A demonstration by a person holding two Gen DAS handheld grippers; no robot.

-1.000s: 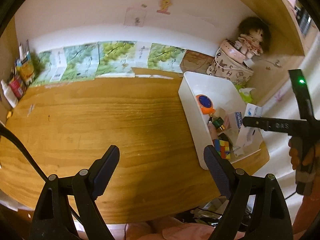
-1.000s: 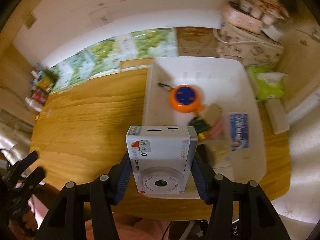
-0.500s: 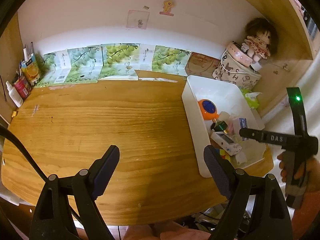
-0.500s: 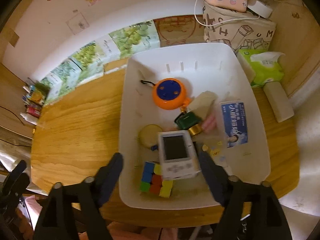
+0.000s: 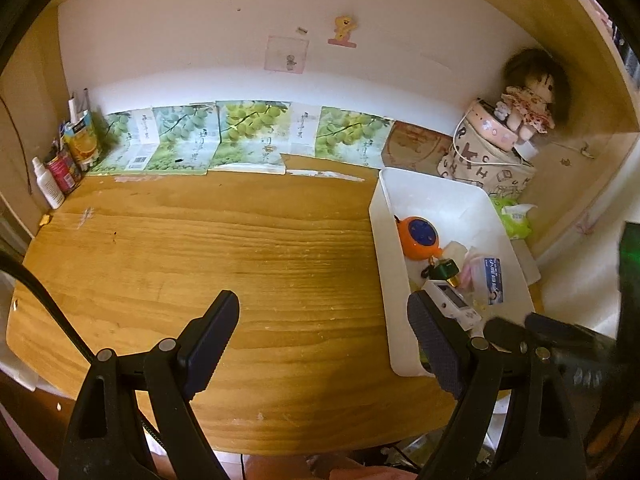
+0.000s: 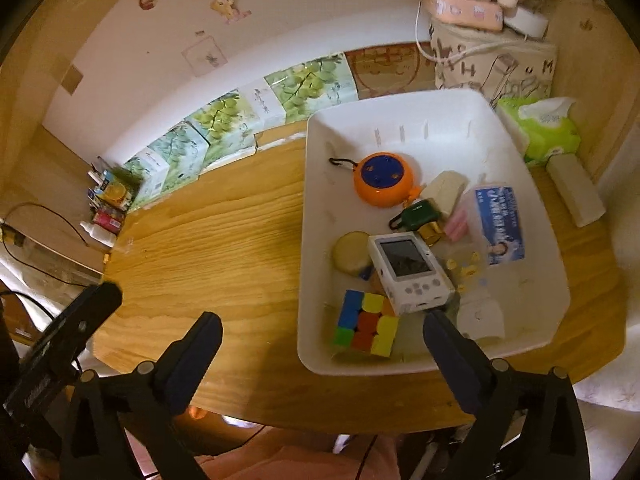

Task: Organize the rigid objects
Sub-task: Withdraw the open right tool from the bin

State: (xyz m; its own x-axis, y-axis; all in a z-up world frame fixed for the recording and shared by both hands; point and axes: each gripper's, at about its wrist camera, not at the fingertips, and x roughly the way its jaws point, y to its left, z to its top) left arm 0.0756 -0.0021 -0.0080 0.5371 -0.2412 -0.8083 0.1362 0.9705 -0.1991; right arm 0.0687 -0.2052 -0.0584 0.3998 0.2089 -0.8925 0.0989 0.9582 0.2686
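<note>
Wooden table (image 6: 208, 248) bears one white bin (image 6: 316, 344); left gripper (image 5: 324, 340) and just-opened right gripper (image 6: 320, 356) gape empty.

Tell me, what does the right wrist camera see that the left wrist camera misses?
Only the right wrist view shows the colour cube and the round beige piece, both inside the white bin. Only the left wrist view shows the doll's face and the whole bare tabletop. Both show the bin, the orange round toy, the white handheld game, the tissue pack and open, empty claws.
</note>
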